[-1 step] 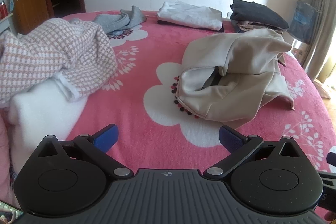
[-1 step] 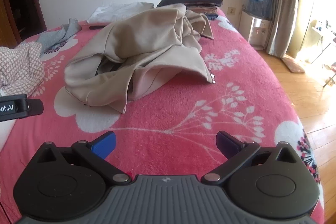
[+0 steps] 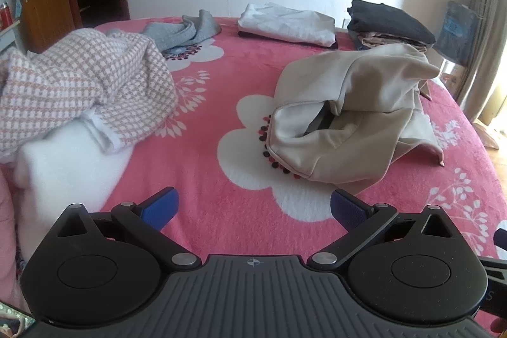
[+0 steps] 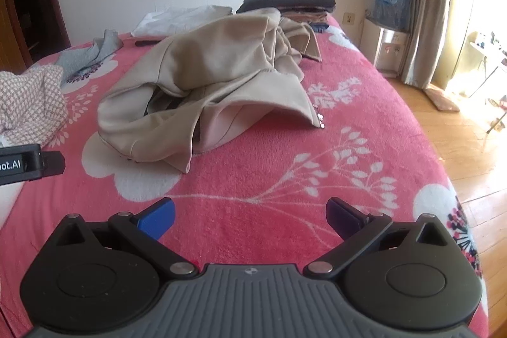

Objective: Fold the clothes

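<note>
Beige garment (image 3: 355, 116) lies crumpled in a heap on the pink flowered bed (image 3: 202, 167), right of centre in my left view and upper centre in my right view (image 4: 206, 91). I have my left hand-held gripper (image 3: 253, 208) spread wide over bare blanket, holding nothing. My right hand-held gripper (image 4: 250, 216) is likewise spread and empty. A checked knit (image 3: 82, 84) sits at left; folded stacks (image 3: 285, 24) line the far edge.

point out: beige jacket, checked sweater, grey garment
beige jacket (image 3: 374, 91): left wrist view, upper back panel.
checked sweater (image 3: 88, 84): left wrist view, middle of the heap.
grey garment (image 3: 187, 32): left wrist view, centre fold.
</note>
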{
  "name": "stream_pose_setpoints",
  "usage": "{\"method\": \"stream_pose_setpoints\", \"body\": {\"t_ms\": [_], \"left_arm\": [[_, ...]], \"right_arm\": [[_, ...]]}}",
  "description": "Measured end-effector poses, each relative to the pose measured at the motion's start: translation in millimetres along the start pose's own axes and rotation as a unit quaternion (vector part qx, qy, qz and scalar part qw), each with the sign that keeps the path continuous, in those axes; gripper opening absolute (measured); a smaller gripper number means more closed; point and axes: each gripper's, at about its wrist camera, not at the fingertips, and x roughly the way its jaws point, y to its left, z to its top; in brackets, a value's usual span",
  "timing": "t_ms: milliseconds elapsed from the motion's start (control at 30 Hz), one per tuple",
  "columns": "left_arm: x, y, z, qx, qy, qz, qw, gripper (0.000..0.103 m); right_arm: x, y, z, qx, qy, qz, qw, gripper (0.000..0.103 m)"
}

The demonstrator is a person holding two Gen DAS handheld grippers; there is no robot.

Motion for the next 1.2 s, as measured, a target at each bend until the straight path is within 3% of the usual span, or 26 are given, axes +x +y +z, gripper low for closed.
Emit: {"method": "stream_pose_setpoints", "body": {"t_ms": [333,600,800,1200], "left_arm": [[-25,-6,-4,0.002,-0.022,0.021,0.9996,0.103],[-31,-10,-9,0.003,-0.028,0.014,0.9995,0.103],[-16,-12,-11,0.023,-0.013,0.034,0.9991,0.103],[16,-6,-17,0.021,0.032,0.041,0.9985,0.103]], "right_arm": [[-24,-9,-1,0.015,-0.025,-0.008,1.0,0.103],[-30,-18,-4,0.033,-0.022,-0.025,0.999,0.103],[-22,-17,0,0.029,-0.014,-0.039,0.999,0.103],[-1,-6,3,0.006,0.011,-0.052,0.999,0.103]]}}
